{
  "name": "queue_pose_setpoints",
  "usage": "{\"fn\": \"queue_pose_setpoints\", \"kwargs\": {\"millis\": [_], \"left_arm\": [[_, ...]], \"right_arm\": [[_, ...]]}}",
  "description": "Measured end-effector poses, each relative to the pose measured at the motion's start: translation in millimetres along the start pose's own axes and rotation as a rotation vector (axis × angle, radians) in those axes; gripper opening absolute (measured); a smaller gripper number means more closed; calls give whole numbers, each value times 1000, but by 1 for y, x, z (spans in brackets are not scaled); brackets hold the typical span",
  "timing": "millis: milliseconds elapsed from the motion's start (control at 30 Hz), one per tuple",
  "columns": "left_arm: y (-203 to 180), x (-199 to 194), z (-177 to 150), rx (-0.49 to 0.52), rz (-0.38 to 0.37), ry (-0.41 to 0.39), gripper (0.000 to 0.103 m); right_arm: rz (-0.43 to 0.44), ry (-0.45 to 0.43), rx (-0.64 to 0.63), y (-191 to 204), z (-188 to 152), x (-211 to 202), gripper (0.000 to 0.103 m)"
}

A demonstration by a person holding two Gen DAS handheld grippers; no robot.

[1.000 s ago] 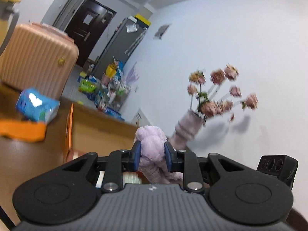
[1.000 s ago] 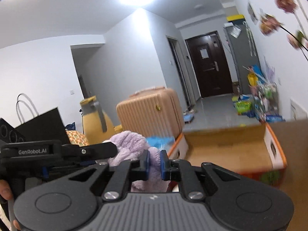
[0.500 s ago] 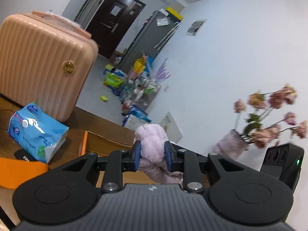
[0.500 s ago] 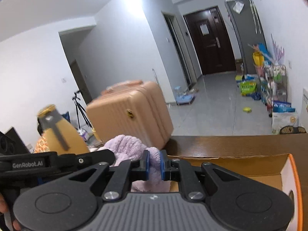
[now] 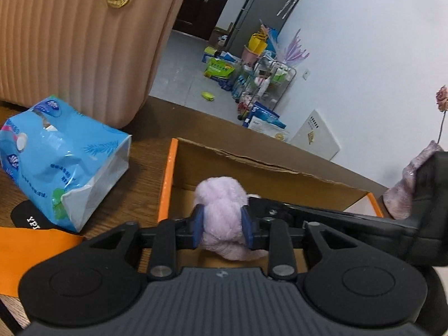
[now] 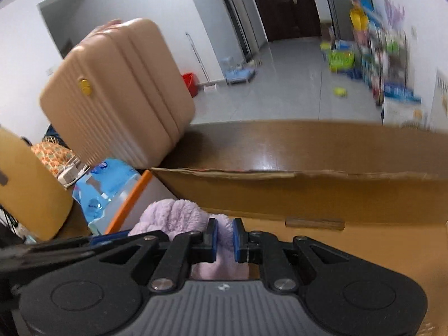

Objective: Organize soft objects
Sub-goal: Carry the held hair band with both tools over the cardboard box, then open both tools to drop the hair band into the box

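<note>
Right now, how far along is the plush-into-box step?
Done: the purple plush is over the open cardboard box. In hand: it sits between the left gripper, whose jaws are opening, and is pinched by the right gripper. Left: full release into the box.

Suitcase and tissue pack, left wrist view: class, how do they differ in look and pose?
The suitcase is peach, ribbed and stands upright; the tissue pack is blue, crinkled plastic and lies tilted. The suitcase bears a gold badge; the tissue pack bears print. The suitcase is far bigger. Both rest on the wooden table.
</note>
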State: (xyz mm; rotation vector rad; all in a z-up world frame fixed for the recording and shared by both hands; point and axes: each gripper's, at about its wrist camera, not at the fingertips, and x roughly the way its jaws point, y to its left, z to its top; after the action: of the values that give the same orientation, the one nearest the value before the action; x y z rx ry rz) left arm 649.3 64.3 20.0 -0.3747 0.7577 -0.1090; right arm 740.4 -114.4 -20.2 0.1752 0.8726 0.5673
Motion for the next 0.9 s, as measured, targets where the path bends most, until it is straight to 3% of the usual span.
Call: {"fn": "queue_pose_setpoints", "kwargs": {"millis": [67,167,200,500,533,600,733,900], "left_arm": [[-7,-2,-3,68,24,-23,49],[-10,-1,-4,98,33,-23,53],[-10,-1,-4,101,29,-24,54],[-16,-3,-4,110,-11,-12,55],[-16,-5,-4,94,-6,-19,57],[-21,-12,-3,113,53,-35,71],[-34,-48,3,137,64,-65,74],[-54,-119,9,139,72,-138,79]], "right_arm": [[-4,-17,26,-5,-1,2,21],[-2,22,92,-13,-3,10,42],[-5,27,117,-16,-5,10,44],[-9,-98,191,-17,-17,-21,54],[-15,-107,193,-17,-16,-25,54],[-33,-118,192,-13,-15,-37,54],[-67,-134,141,-7,-5,-75,58],[-147,-191,98,1,-2,-155,73]]}}
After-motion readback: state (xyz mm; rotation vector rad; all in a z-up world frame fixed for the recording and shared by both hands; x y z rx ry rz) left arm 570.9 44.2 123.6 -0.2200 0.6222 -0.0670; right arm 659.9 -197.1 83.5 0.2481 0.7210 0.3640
